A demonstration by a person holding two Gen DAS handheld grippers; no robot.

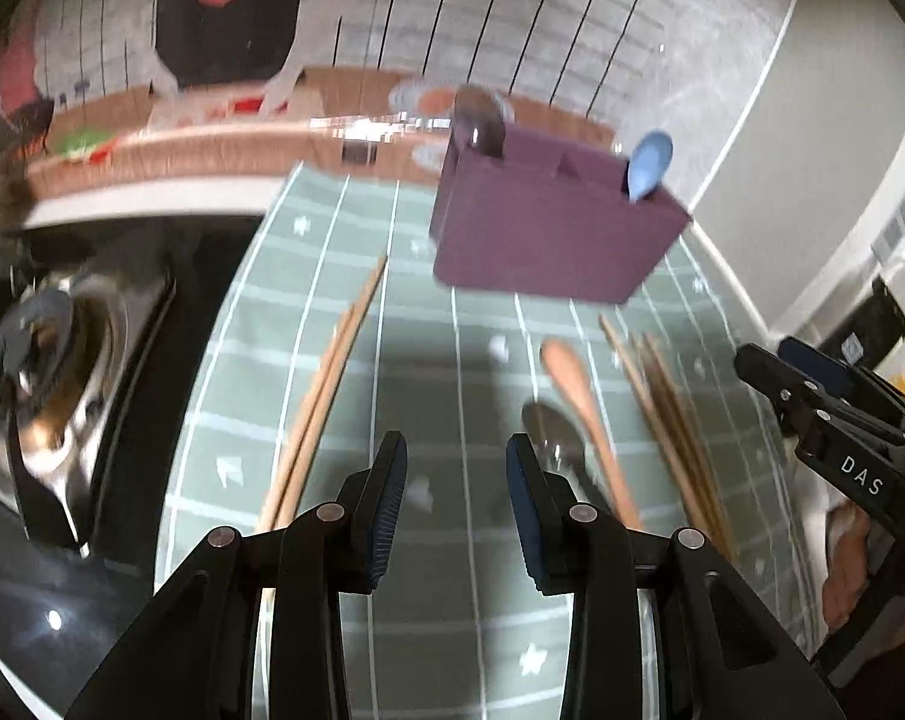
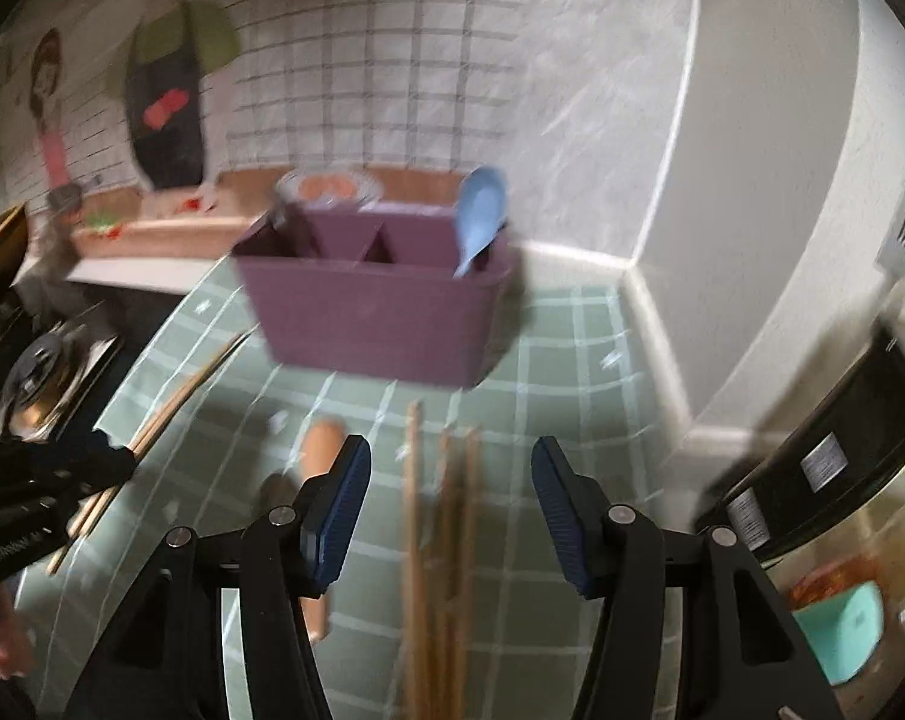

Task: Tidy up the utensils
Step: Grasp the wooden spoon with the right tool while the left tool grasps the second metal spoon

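On the green grid-patterned tabletop [image 1: 452, 540], the far purple divided plastic caddy [image 1: 548, 234] already holds a metal spoon [image 1: 482, 120] and a blue plastic spoon [image 1: 647, 165]. Near it, wooden chopsticks [image 2: 440, 540], another pair at left [image 1: 326, 384], a wooden spoon [image 1: 584, 408] and a second metal spoon [image 1: 554, 438] remain loose. Left gripper [image 1: 455, 510] and right gripper [image 2: 449, 516]: jaws wide, empty.

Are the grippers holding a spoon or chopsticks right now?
No. The left gripper and right gripper are both open and empty.
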